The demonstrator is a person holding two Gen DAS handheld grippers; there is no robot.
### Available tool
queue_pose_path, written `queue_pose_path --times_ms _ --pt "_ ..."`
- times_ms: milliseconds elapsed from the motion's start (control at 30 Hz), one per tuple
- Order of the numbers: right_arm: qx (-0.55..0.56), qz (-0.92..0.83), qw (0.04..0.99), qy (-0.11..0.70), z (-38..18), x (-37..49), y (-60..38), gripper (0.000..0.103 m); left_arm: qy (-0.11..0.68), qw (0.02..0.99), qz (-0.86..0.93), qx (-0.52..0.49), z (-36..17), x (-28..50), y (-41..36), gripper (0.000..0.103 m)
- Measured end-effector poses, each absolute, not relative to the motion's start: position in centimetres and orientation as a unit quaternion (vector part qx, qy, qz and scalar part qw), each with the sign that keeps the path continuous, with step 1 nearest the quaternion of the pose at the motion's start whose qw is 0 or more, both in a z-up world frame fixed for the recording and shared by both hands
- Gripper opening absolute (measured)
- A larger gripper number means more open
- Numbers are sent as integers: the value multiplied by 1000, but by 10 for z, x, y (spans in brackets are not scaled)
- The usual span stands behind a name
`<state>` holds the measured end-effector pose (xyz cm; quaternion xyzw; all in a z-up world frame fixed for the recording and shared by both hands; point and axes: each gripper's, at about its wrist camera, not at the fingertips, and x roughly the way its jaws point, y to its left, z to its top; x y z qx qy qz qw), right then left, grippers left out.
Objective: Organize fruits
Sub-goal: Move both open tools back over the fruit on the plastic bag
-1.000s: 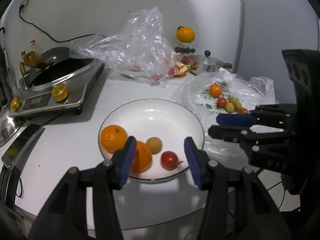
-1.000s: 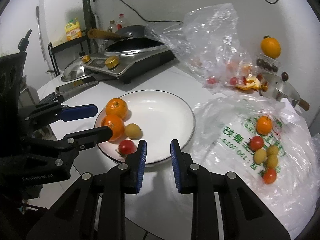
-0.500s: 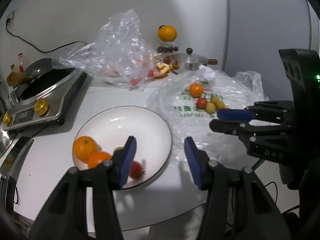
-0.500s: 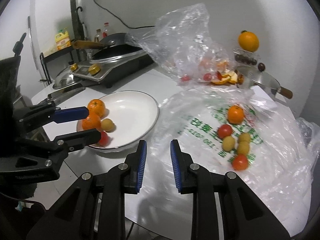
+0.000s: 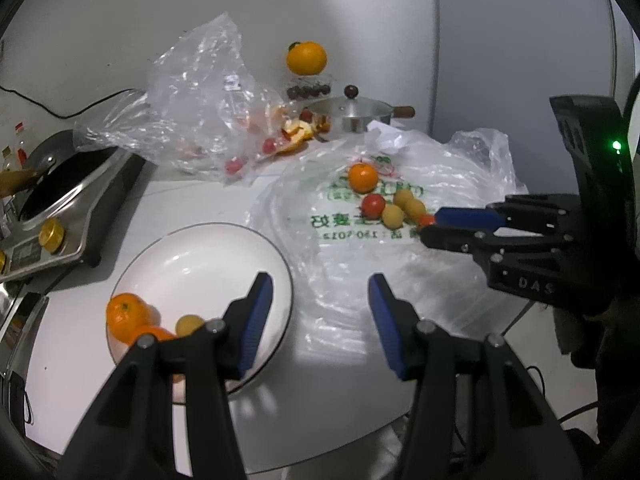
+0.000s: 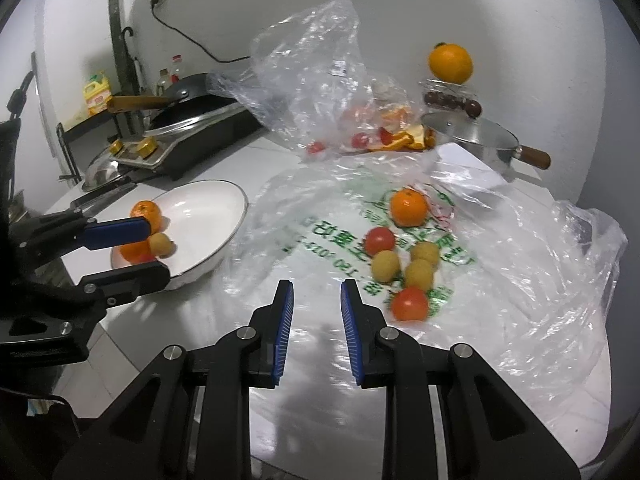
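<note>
Nearest the cameras, the left gripper (image 5: 318,320) hangs over the table's near edge with its blue pads spread wide and nothing between them. The right gripper (image 6: 316,314) hovers just short of the fruit pile; its pads stand narrowly apart, also empty.

Just beyond, on the left, the white plate (image 6: 224,200) already carries two mandarins (image 5: 126,314), a small yellow fruit (image 6: 161,244) and a red tomato that is mostly hidden. To the right lies the flattened printed plastic bag (image 6: 520,280). On it rest the fruits not yet sorted: a red-orange tomato (image 6: 410,304) nearest, three yellow fruits (image 6: 419,274) touching one another, a red tomato (image 6: 379,240), and a mandarin (image 6: 408,208) farthest.

Farther back sit a crumpled clear bag (image 6: 316,80) with peel and tomatoes, a lidded steel saucepan (image 6: 476,136), a large orange (image 6: 450,64) on a clear box, and an induction cooker (image 5: 60,216) at far left.

The likely risks come from the bag. Its slick, wrinkled film could snag on a pad and drag the whole pile. The round fruits touch, so nudging one may send its neighbours rolling toward the table edge. The right gripper's narrow gap looks too small for the nearest tomato unless widened, and a hard squeeze could burst it.
</note>
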<state>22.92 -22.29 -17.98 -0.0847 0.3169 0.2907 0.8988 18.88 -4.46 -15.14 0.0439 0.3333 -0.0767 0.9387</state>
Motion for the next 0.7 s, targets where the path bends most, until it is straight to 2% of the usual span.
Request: queue_pose_path --times_ms 700 --pt "-84 260 902 335 -200 267 -260 26 351 931 -72 69 -169 232 -82 51"
